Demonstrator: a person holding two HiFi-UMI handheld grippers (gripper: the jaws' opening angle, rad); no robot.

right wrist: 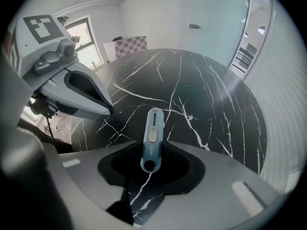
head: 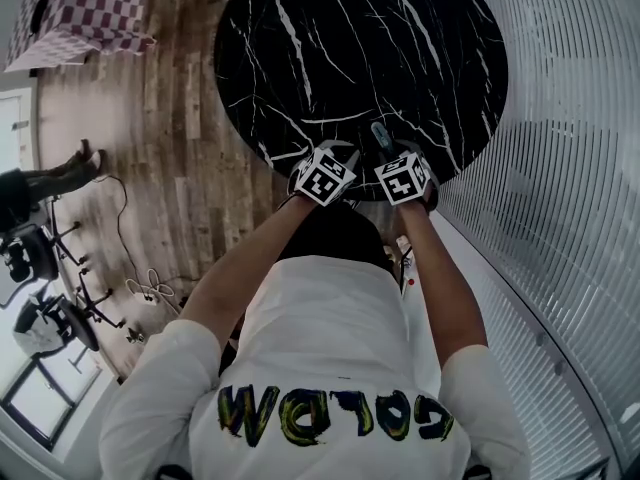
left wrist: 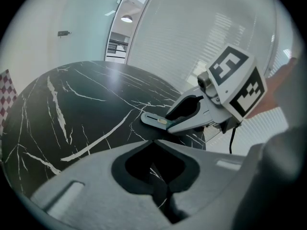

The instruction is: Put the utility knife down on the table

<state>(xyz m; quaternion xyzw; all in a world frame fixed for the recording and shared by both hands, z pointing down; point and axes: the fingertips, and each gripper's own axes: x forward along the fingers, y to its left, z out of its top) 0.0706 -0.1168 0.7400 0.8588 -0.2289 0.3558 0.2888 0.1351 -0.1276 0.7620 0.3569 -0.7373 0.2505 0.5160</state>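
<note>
**Utility knife released on the counter: hazards of withdrawal**

The utility knife [right wrist: 152, 138] is lying lengthwise on the black marbled counter [right wrist: 206, 95], in the lower centre of the right gripper view. Its rounded rear end is sitting inside the wide gap of the right gripper [right wrist: 152, 169]. The jaws are standing far apart, and dark space is showing on both sides of the handle, so the pads appear not to be pressing on it. In the head view the knife [head: 383, 138] is lying near the lower edge of the counter [head: 360, 48], just above the right gripper [head: 403, 178]. The left gripper [left wrist: 156, 164] is holding nothing, its jaws meeting at the tips, and it is hovering just beside the right one.

The main risk is arising at withdrawal. Because the handle's rear end is sitting between the jaws, a sideways or tilted retreat could catch it and drag or spin the knife. The polished stone is probably offering little friction, and the near rim is close, so a snagged knife could slide off. A straight lift, clear of the handle, is looking safest. Whether the blade is extended cannot be told.
</note>
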